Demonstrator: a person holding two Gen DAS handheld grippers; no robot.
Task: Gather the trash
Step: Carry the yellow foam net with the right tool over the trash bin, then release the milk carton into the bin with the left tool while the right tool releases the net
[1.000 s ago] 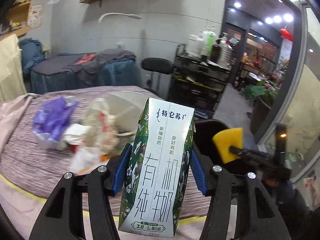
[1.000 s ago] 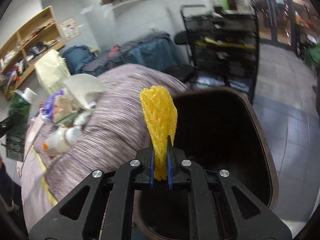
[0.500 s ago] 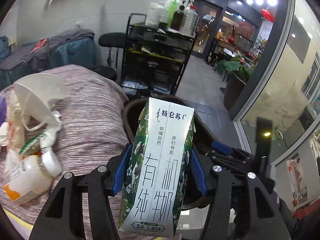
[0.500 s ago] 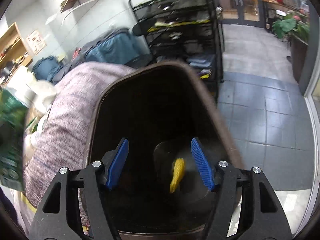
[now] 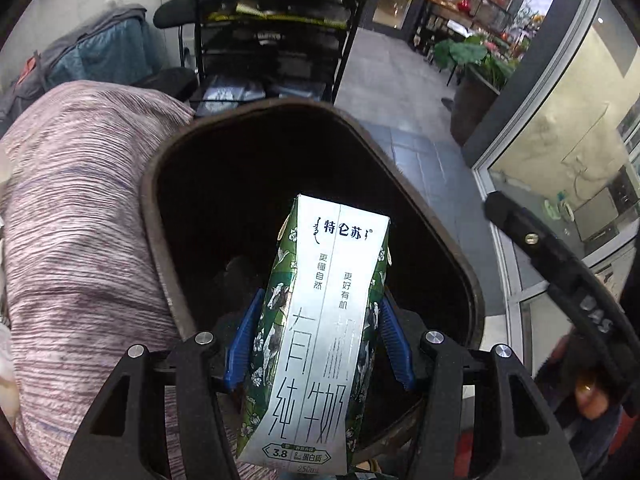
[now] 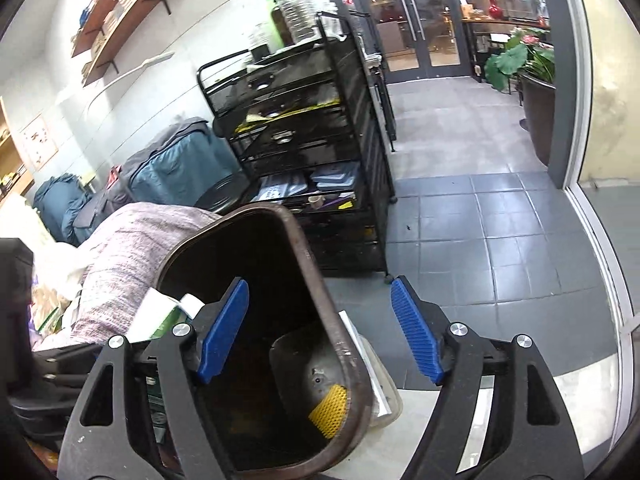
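Up close, the left gripper [image 5: 316, 344] is clamped on a green and white milk carton [image 5: 320, 332], its blue pads pressed to the carton's two sides, holding it upright over the open mouth of the dark brown trash bin [image 5: 160, 216]. The right gripper [image 6: 320, 332] stands with its blue fingers [image 6: 416, 340] wide apart and nothing between them, above the bin's right rim. Down in the bin lies a piece of yellow foam netting [image 6: 329, 410]. Just beside the bin on the left is a table under a striped purple cloth [image 5: 72, 216]. Farther back stands a black wire rack [image 6: 304, 148], then grey floor tiles [image 6: 480, 216] and glass doors [image 6: 416, 16].
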